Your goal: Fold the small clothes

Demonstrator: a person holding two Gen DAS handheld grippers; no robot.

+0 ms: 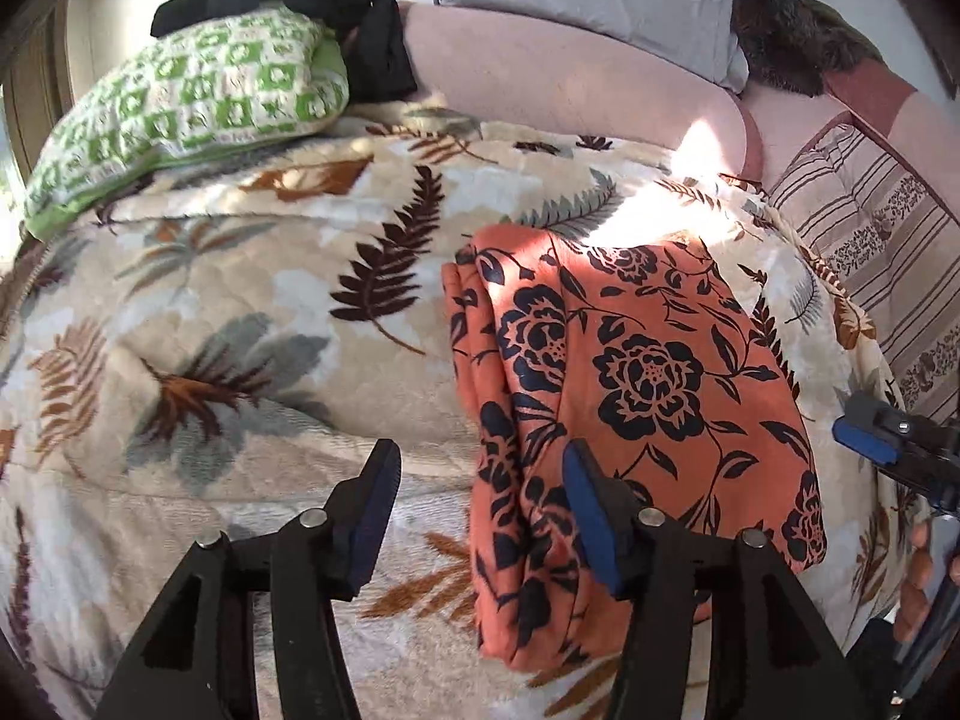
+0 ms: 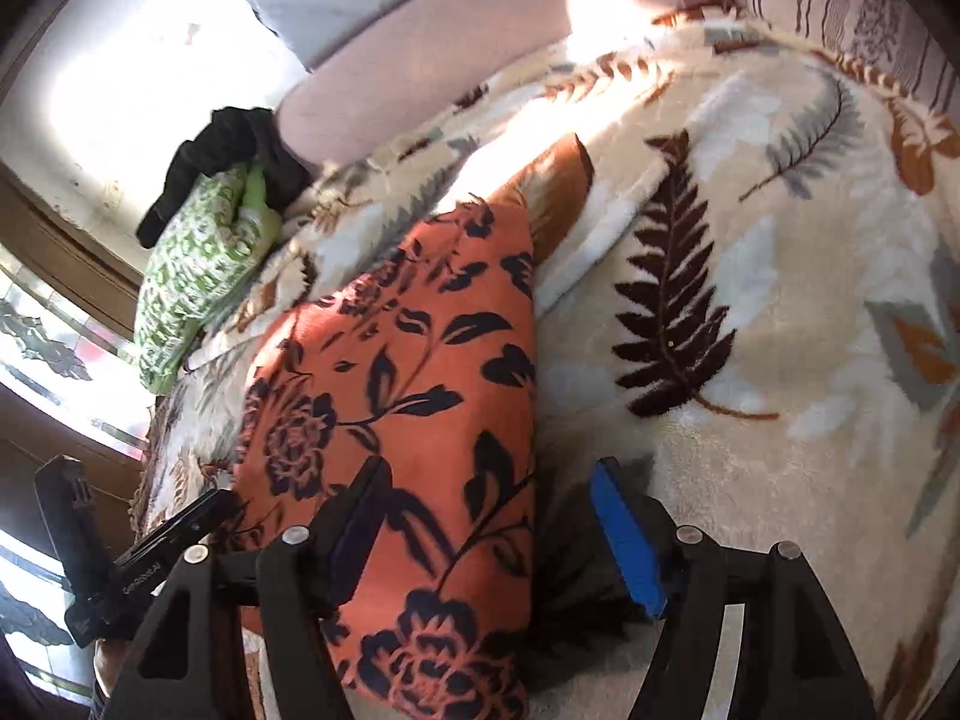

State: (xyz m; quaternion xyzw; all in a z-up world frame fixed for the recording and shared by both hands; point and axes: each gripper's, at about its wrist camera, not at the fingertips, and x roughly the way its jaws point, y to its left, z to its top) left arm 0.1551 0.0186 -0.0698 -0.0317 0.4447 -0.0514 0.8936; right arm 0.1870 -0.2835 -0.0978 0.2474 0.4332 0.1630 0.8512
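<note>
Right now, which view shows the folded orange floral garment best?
The left wrist view: the orange floral garment lies nearly whole and sharp, layered folds showing along one edge. The right wrist view shows it blurred and partly hidden.

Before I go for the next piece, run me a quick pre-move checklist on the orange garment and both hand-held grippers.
1. Left hand-held gripper empty, jaws apart: ok.
2. Right hand-held gripper empty, jaws apart: ok.
3. Orange floral garment folded into a compact stack on the leaf-print blanket: ok.
4. Garment's edges aligned: cannot tell, layers show at one side.
5. Next piece located: black garment lies on the green pillow: ok.
</note>
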